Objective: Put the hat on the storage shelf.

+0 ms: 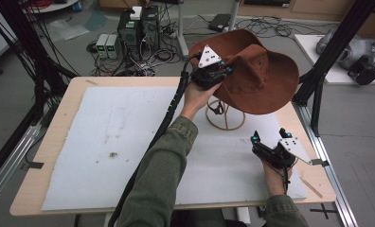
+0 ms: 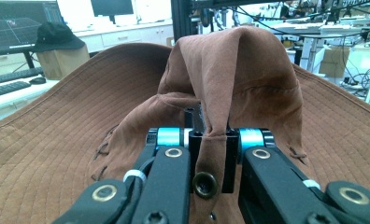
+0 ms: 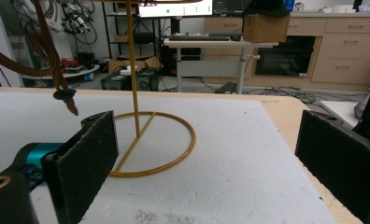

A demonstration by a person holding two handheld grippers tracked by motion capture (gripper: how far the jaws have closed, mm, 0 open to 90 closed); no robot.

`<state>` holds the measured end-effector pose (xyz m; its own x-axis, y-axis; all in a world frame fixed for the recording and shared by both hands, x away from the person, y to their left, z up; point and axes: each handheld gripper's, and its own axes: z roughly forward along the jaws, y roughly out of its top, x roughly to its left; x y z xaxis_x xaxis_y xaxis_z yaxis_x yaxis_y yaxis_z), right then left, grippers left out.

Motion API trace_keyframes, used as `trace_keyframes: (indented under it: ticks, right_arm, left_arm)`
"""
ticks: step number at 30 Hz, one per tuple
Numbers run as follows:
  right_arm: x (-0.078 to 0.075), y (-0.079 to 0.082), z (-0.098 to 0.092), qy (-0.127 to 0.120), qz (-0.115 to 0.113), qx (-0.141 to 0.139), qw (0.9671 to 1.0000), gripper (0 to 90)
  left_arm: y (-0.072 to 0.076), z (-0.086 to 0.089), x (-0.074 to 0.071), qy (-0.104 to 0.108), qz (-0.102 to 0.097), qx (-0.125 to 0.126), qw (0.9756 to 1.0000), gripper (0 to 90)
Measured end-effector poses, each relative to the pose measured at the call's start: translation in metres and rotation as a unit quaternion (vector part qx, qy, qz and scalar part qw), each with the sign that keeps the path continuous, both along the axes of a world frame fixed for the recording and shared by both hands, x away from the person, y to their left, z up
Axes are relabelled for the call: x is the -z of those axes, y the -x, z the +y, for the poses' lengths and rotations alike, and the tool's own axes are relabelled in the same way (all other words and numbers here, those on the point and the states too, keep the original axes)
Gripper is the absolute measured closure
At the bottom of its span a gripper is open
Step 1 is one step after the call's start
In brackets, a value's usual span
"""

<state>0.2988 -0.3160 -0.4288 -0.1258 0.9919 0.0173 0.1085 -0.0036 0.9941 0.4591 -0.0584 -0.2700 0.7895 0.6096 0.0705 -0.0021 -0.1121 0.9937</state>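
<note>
1. Right hand-held gripper [image 1: 269,137] rests low over the white mat [image 1: 105,137] at about 4 o'clock on the table [image 1: 58,109], jaws spread wide with nothing between them. In the right gripper view the pads face the yellow wire stand [image 3: 141,140]. Risk: any forward sweep could knock the ring base and tip the stand, which looks light.

2. The stand's ring base [image 1: 226,118] sits at roughly 2 o'clock on the mat, just ahead of the right hand-held gripper. Only one thin upright rises from it (top ring barely visible at the frame edge in the right gripper view). Risk: an off-centre load would likely topple it.

3. Left hand-held gripper [image 1: 213,71] is raised above the stand, jaws closed on a fold of the brown hat [image 1: 261,75]; the left gripper view shows cloth bunched between the jaws near an eyelet [image 2: 204,184]. Hat is airborne, over the stand, whether touching its top I cannot tell. Risk: a pinch of soft fabric may slip, or the crown may deform and miss the top ring.

4. The hat's cord [image 3: 57,60] dangles beside the upright. Risk: snagging on the wire during lowering.

5. Far edge, 12 o'clock: floor cables [image 1: 143,52] and a black frame post [image 1: 332,52] by the brim; a wide swing could brush the post.
</note>
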Motion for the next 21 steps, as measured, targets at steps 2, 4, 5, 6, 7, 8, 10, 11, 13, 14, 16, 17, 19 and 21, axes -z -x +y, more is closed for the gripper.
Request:
trace_keyframes:
  ticks: [2,4,5,6,7,8,10,11,13,14,16,17,19,21]
  right_arm:
    - [-0.0002,0.0003,0.0001,0.001,0.0,-0.001,1.0,5.2]
    - [-0.0002,0.0003,0.0001,0.0,0.0,-0.001,1.0,5.1]
    - [-0.0002,0.0001,-0.0002,0.002,-0.001,0.0,1.0,5.2]
    - [-0.0001,0.0001,0.0006,-0.001,0.001,-0.001,1.0,5.2]
    - [-0.0001,0.0001,0.0006,-0.001,0.001,-0.001,1.0,5.2]
    - [-0.0001,-0.0001,0.0006,0.001,0.0,-0.001,1.0,5.1]
    - [-0.0001,-0.0002,0.0007,0.0,0.0,0.0,1.0,5.2]
    - [-0.0001,-0.0002,0.0007,0.0,0.0,0.0,1.0,5.2]
    - [0.0001,-0.0004,0.0002,0.004,0.001,0.0,1.0,5.2]
    - [0.0001,-0.0002,0.0002,0.004,0.0,-0.001,1.0,5.2]
    - [0.0,-0.0001,0.0003,0.002,0.0,0.0,1.0,5.2]
    - [-0.0001,0.0001,0.0002,0.001,0.001,0.0,1.0,5.2]
    - [-0.0001,0.0001,-0.0005,0.004,0.0,0.0,1.0,5.2]
    - [-0.0001,0.0001,-0.0004,0.003,0.0,0.0,1.0,5.2]
  left_arm:
    - [-0.0007,-0.0002,0.0006,0.001,0.006,0.0,1.0,86.4]
    - [-0.0016,0.0006,0.0009,-0.003,0.009,-0.001,1.0,86.2]
    - [-0.0015,0.0007,0.0009,-0.002,0.008,-0.002,1.0,85.8]
    - [-0.0013,0.0005,0.0007,-0.002,0.007,-0.001,1.0,85.3]
    - [-0.0009,0.0001,0.0006,-0.002,0.005,-0.001,1.0,85.3]
    - [-0.0006,-0.0002,0.0004,0.0,0.004,-0.002,1.0,82.8]
    - [-0.0008,0.0002,0.0001,0.007,0.007,0.0,0.9999,79.7]
    - [-0.0009,0.0004,-0.0001,0.008,0.007,-0.001,0.9999,79.7]
    - [-0.001,0.0011,-0.0004,0.012,0.009,-0.001,0.9999,72.3]
    - [-0.0013,0.0018,-0.0007,0.017,0.012,-0.001,0.9998,71.2]
    - [-0.0023,0.0035,-0.0011,0.024,0.017,0.002,0.9996,67.0]
    - [-0.0024,0.0045,-0.0014,0.025,0.02,0.0,0.9995,64.4]
    - [-0.0023,0.0044,-0.0015,0.025,0.018,-0.003,0.9995,58.5]
    - [-0.0018,0.0042,-0.0021,0.027,0.015,-0.006,0.9995,54.6]
